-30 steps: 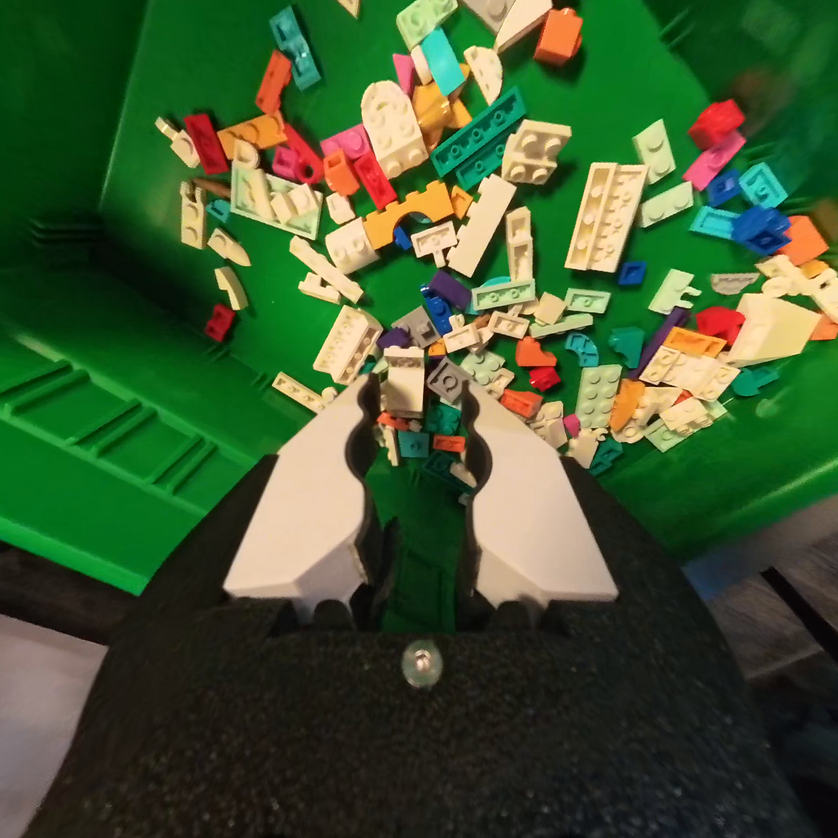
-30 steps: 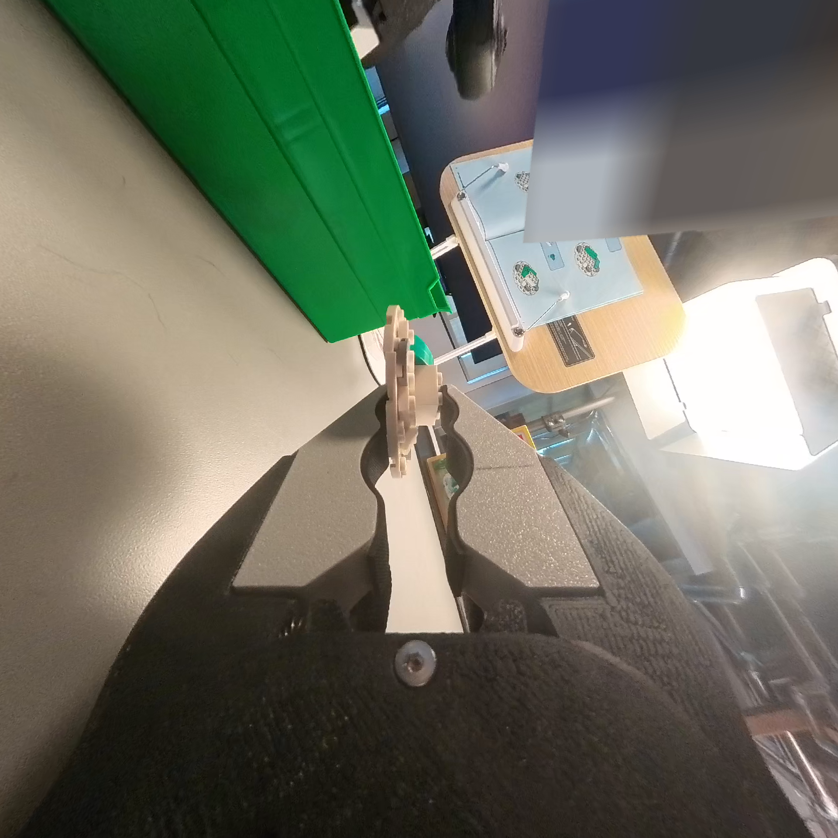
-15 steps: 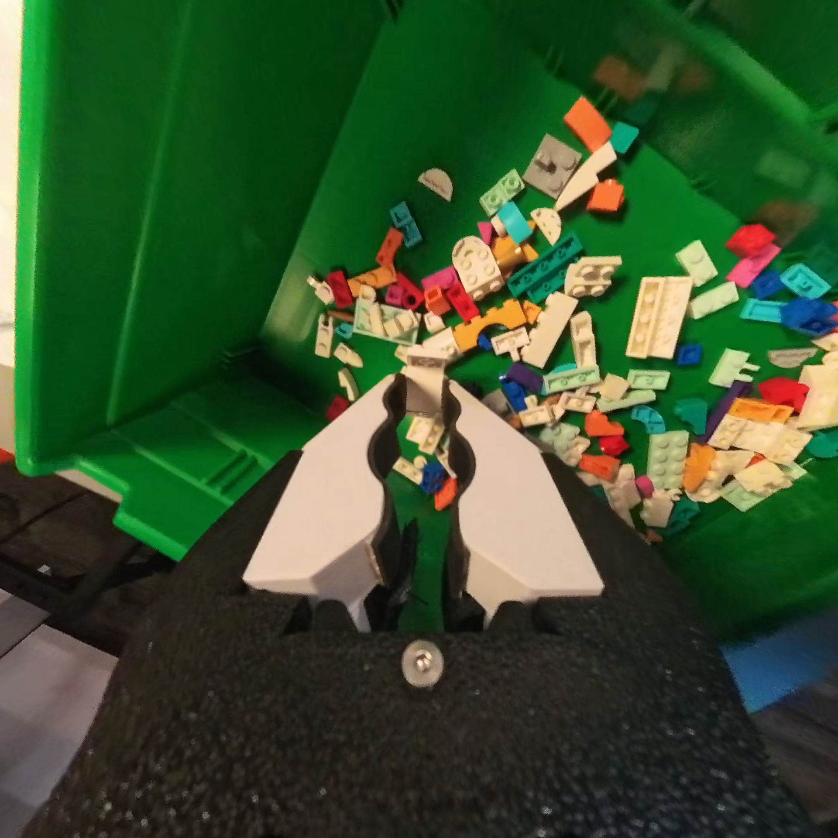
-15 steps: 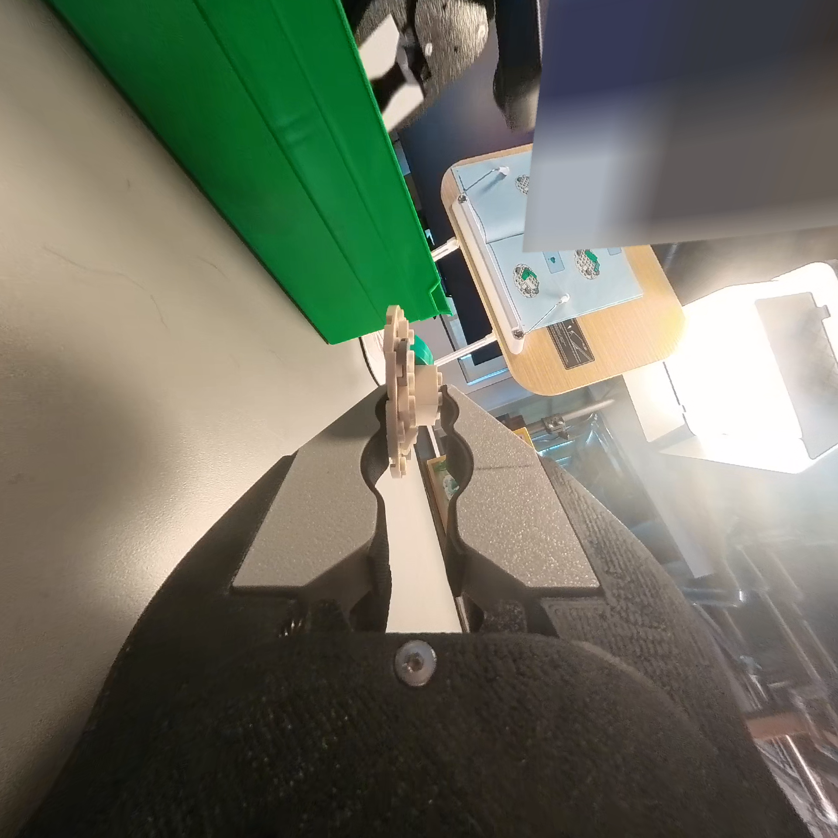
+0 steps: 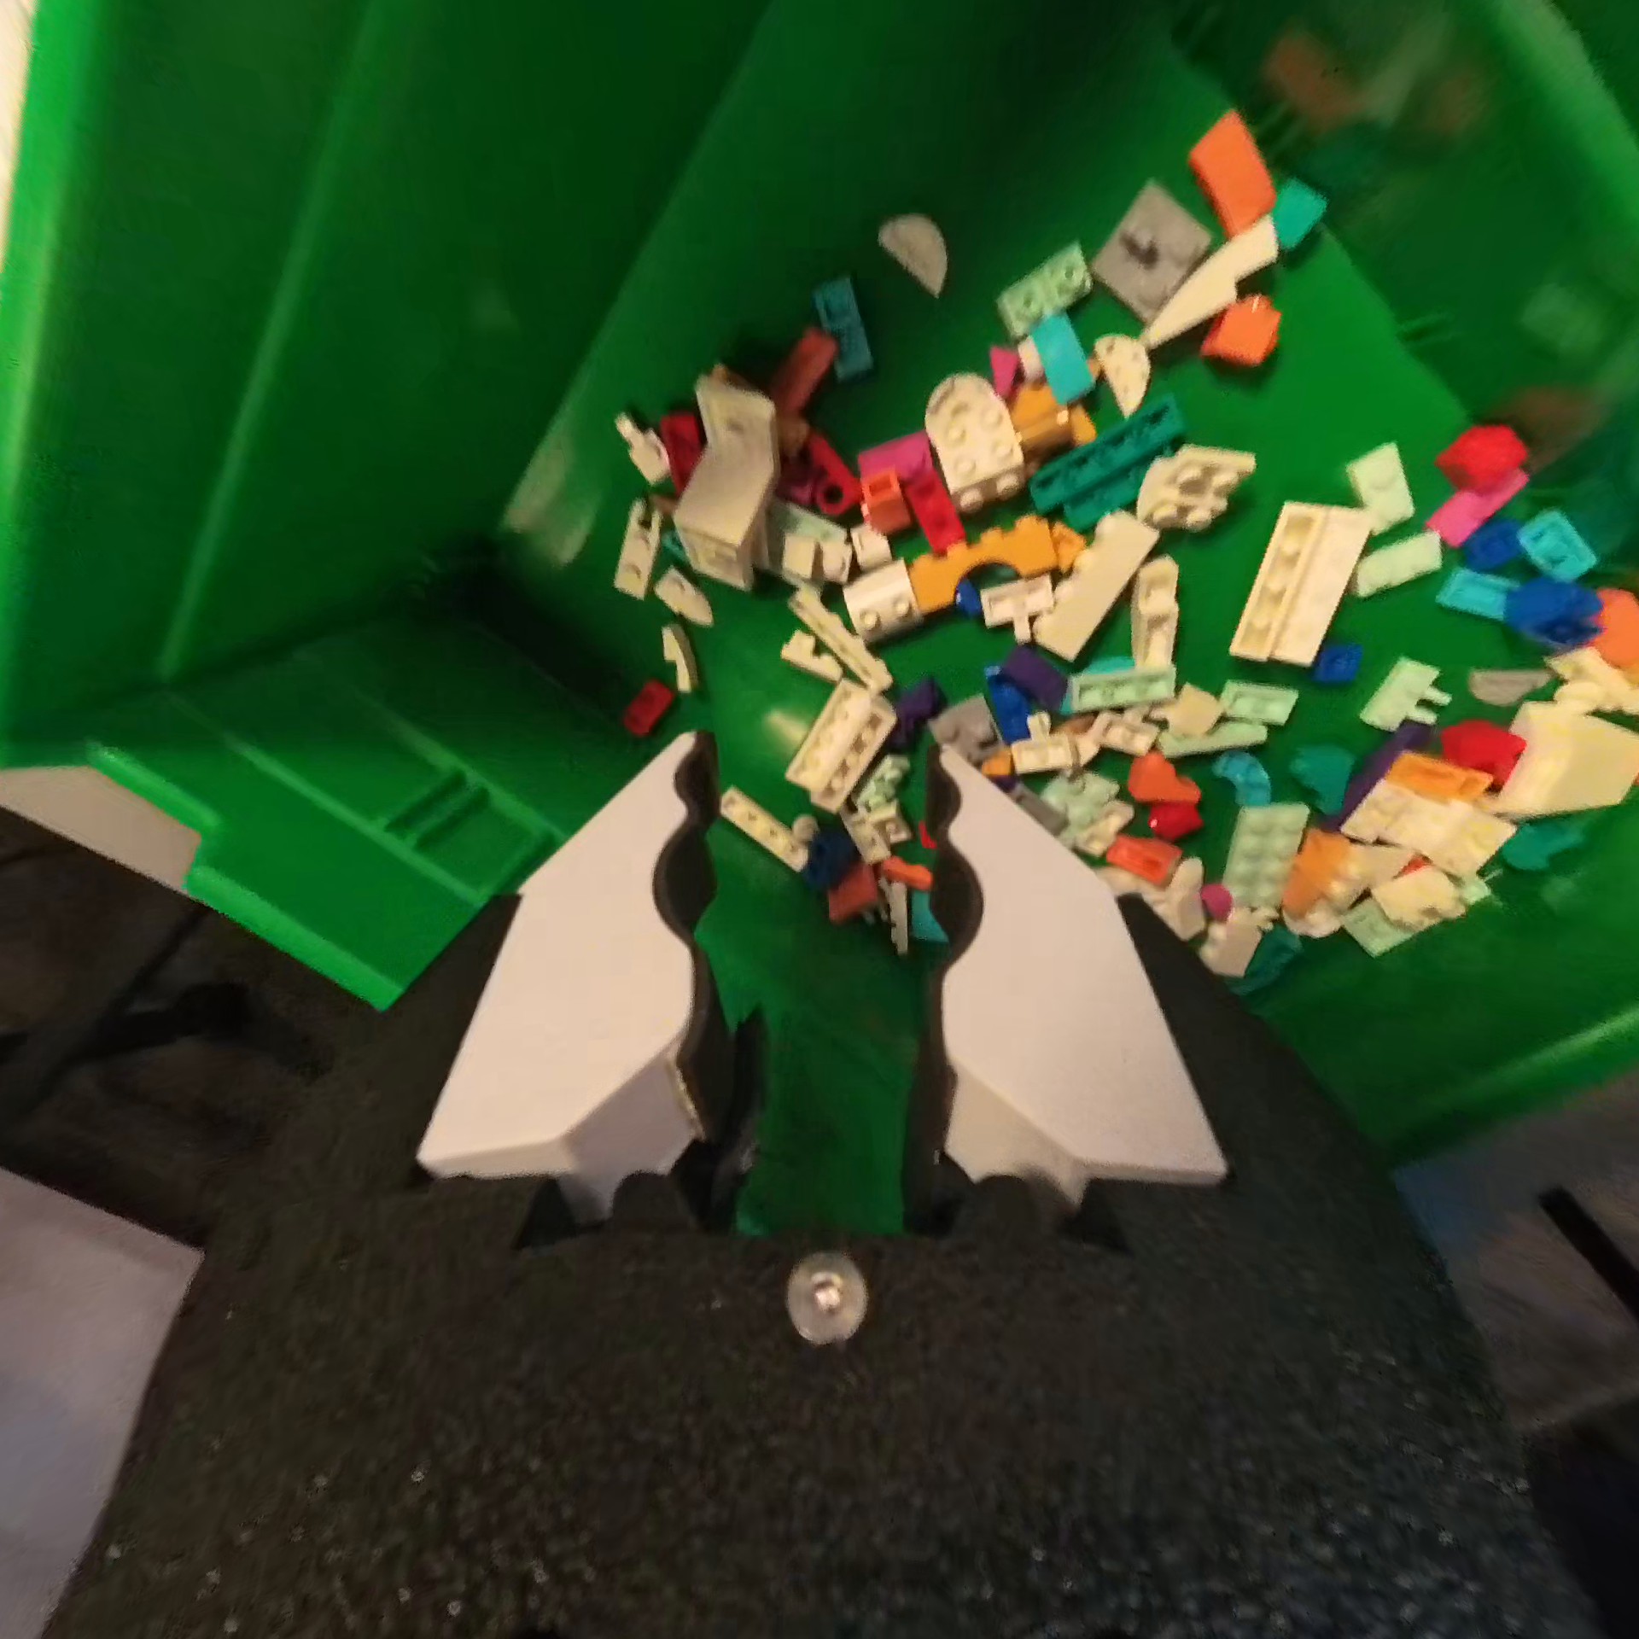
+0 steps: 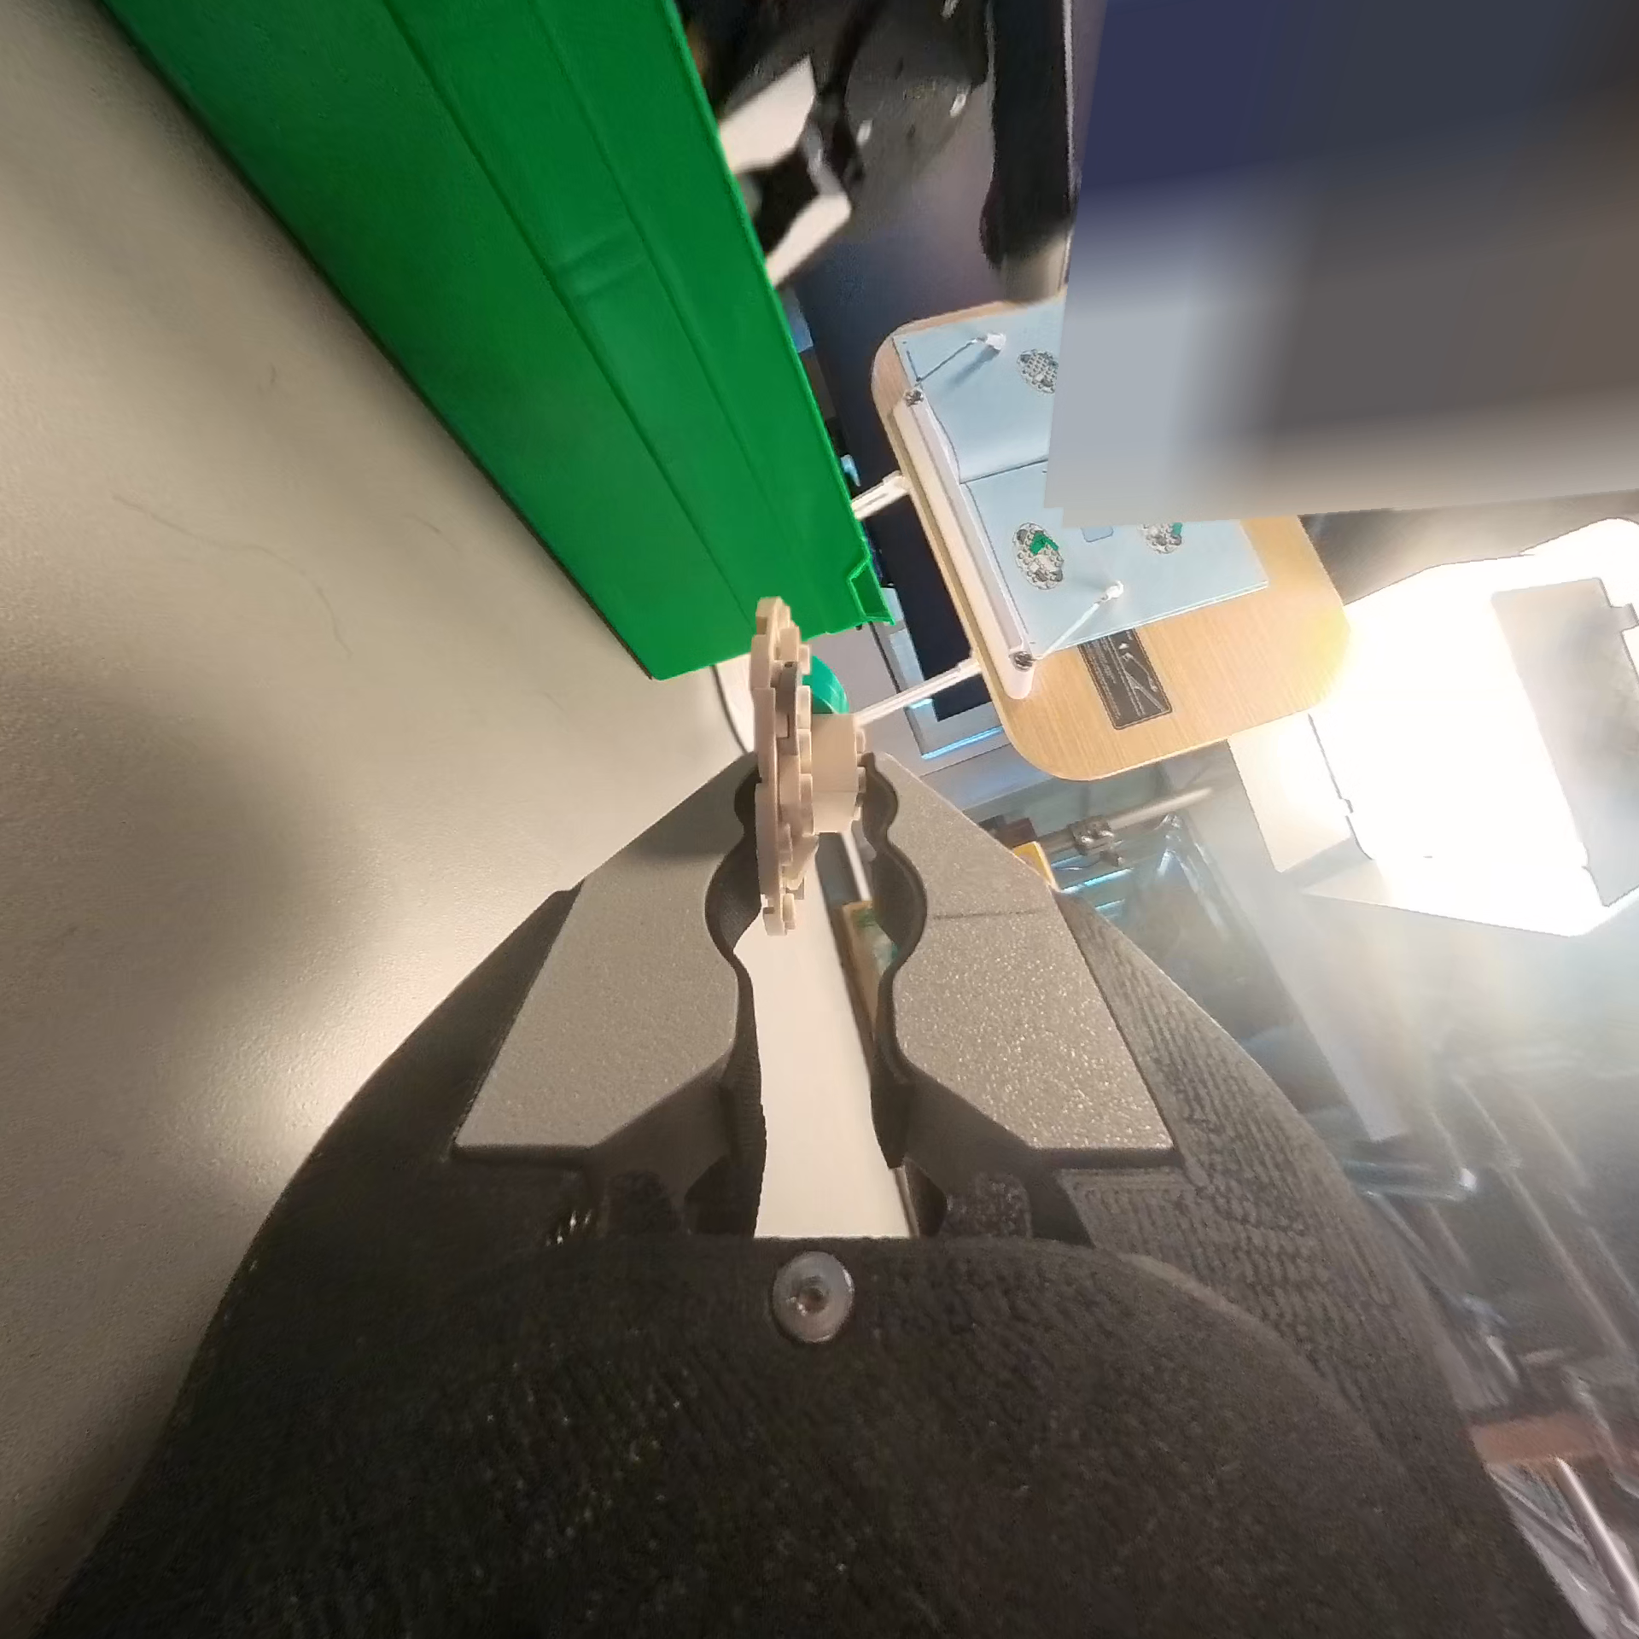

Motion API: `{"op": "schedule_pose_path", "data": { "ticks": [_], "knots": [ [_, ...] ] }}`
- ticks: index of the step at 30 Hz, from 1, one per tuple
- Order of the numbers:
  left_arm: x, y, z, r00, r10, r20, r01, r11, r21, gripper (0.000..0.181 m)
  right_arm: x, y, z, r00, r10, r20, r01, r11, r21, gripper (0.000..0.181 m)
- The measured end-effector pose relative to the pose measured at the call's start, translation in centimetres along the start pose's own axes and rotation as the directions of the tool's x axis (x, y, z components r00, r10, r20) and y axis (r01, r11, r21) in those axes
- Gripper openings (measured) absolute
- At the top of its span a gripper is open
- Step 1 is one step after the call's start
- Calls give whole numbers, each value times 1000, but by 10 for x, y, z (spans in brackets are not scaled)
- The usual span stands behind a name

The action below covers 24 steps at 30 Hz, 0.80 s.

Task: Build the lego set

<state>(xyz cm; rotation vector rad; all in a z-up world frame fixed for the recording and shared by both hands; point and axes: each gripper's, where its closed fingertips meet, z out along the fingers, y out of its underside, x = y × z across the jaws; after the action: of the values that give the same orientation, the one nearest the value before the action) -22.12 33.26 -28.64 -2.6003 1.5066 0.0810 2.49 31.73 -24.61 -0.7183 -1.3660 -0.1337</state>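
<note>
My left gripper [image 5: 820,754] is open and empty, held above the near part of a green bin [image 5: 355,372] with several loose lego pieces [image 5: 1153,621] of many colours on its floor. A white sloped piece [image 5: 727,483] sits tilted at the left of the pile, apart from the fingers. My right gripper [image 6: 811,776] is shut on a tan lego assembly [image 6: 785,772] of round toothed plates with a small block on one side. It holds it outside the bin, by the bin's outer wall [image 6: 532,355].
In the right wrist view a grey table top [image 6: 222,709] lies to the left. A wooden board with a pale blue instruction sheet [image 6: 1126,568] stands beyond the bin. The left gripper [image 6: 798,195] shows blurred at the top. A bright light [image 6: 1463,754] glares at the right. Some 25 cm of space lies between my two pairs of fingers.
My left gripper has opened and let go of the white sloped piece, which now sits at the left of the pile. The gripper has drawn back. The right gripper has not moved.
</note>
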Motion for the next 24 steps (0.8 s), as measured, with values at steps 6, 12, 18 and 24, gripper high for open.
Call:
{"op": "schedule_pose_path", "data": {
  "ticks": [6,12,18,24],
  "knots": [
    [5,18,13,998,49,44,-45,996,-74,28,-4,-3,1,1000,-26,14,26,1000,4,18],
    [-2,14,21,995,75,67,-70,995,-72,22,-4,-2,1,1000,-24,16,24,1000,-1,18],
    [-17,13,31,976,168,139,-152,981,-121,18,-4,-2,1,1000,-22,17,22,1000,-2,18],
    [-33,-1,17,960,125,250,-122,992,-27,18,-4,-1,1,1000,-15,19,15,1000,-4,18]
  ]
}}
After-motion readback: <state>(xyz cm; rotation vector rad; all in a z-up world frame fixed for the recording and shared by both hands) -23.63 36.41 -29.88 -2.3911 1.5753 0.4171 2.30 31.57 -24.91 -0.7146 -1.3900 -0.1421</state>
